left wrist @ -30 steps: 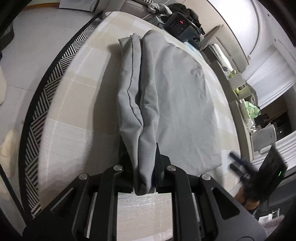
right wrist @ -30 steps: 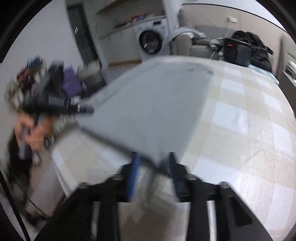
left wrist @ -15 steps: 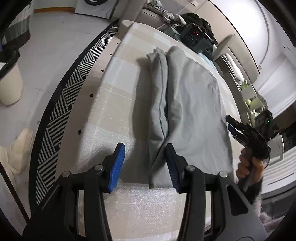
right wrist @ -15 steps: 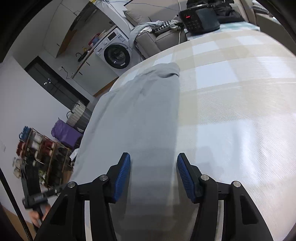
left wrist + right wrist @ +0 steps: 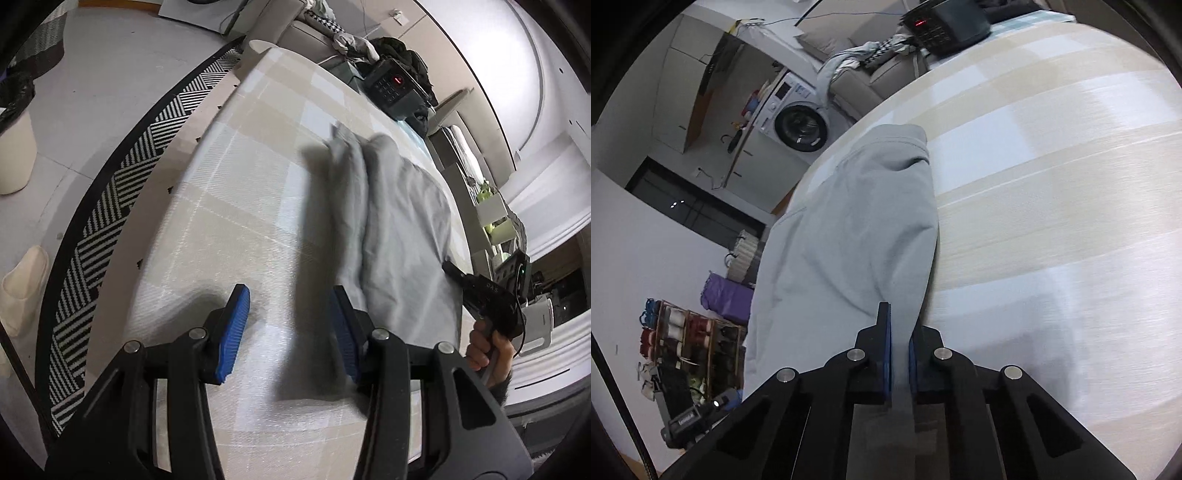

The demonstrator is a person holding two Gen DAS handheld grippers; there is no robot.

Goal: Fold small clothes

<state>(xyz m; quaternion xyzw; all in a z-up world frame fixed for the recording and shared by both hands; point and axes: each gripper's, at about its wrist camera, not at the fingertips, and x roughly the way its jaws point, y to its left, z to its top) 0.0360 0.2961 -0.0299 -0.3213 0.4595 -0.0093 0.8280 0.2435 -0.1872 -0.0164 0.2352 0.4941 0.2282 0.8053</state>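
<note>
A light grey garment (image 5: pixel 391 229) lies folded lengthwise on the checked table cover (image 5: pixel 236 206). My left gripper (image 5: pixel 290 325) is open and empty, hovering over the cover just left of the garment's near end. In the right wrist view my right gripper (image 5: pixel 899 354) is shut on the near edge of the grey garment (image 5: pixel 849 236), which stretches away from the jaws. The right gripper also shows in the left wrist view (image 5: pixel 484 299), held by a hand at the garment's right side.
A black device with a red display (image 5: pixel 391 85) sits at the table's far end. A striped rug (image 5: pixel 110 206) and slippers (image 5: pixel 22 280) lie on the floor to the left. A washing machine (image 5: pixel 798 122) and a shelf rack (image 5: pixel 687 347) stand beyond the table.
My left gripper let go of the garment, opened and drew back to the left. My right gripper opened, then closed on the garment's near edge.
</note>
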